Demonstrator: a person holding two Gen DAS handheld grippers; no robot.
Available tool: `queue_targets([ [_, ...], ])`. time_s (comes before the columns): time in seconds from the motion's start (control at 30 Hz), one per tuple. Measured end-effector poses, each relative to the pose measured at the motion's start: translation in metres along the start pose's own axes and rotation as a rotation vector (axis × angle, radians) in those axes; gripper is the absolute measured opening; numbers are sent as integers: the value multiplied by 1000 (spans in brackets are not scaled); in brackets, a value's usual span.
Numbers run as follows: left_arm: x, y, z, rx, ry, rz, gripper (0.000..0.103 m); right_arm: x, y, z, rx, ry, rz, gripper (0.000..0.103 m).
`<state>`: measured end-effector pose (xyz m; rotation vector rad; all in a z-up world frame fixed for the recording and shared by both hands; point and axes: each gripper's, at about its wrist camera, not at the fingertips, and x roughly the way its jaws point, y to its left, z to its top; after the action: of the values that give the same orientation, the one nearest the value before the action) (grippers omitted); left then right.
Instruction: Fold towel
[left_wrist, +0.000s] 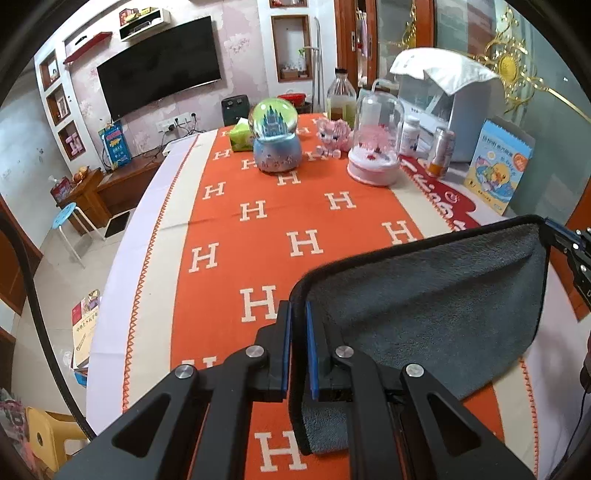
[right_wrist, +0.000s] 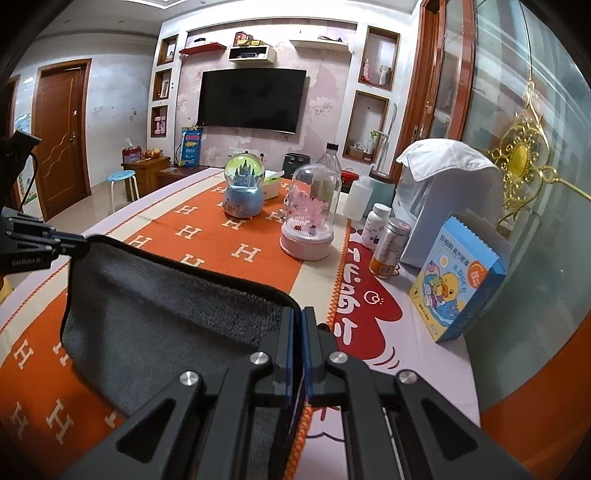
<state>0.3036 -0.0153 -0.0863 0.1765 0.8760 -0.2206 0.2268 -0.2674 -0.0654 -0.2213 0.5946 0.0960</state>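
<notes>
A grey towel (left_wrist: 436, 306) with a black hem hangs lifted above the orange H-pattern tablecloth (left_wrist: 258, 229). My left gripper (left_wrist: 298, 310) is shut on its left top corner. My right gripper (right_wrist: 297, 317) is shut on the other top corner; the towel (right_wrist: 166, 317) stretches between them, its top edge taut and its lower part sagging toward the table. In the left wrist view the right gripper (left_wrist: 554, 230) shows at the towel's far corner. In the right wrist view the left gripper (right_wrist: 79, 243) shows at the far left corner.
At the table's far end stand a blue snow globe (left_wrist: 275, 136), a pink glass-dome ornament (left_wrist: 375, 144), bottles (left_wrist: 340, 98), a can (left_wrist: 441, 151), a white appliance (left_wrist: 454, 110) and a children's book box (left_wrist: 498, 166). A tablecloth edge (left_wrist: 122, 258) runs along the left.
</notes>
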Motion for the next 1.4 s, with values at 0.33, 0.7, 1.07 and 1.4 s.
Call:
queue_targets([
  [0.33, 39, -8, -8, -1, 92, 21, 7, 40, 1, -13, -12, 90, 7, 7],
  [0.7, 39, -7, -27, -31, 172, 11, 22, 47, -9, -24, 45, 153, -24, 45],
  [1.07, 3, -9, -65, -103, 218, -14, 33, 16, 7, -54, 153, 287, -13, 48],
  [1.4, -44, -7, -106, -169, 245, -32, 59, -42, 38, -80, 196, 380, 10, 58],
])
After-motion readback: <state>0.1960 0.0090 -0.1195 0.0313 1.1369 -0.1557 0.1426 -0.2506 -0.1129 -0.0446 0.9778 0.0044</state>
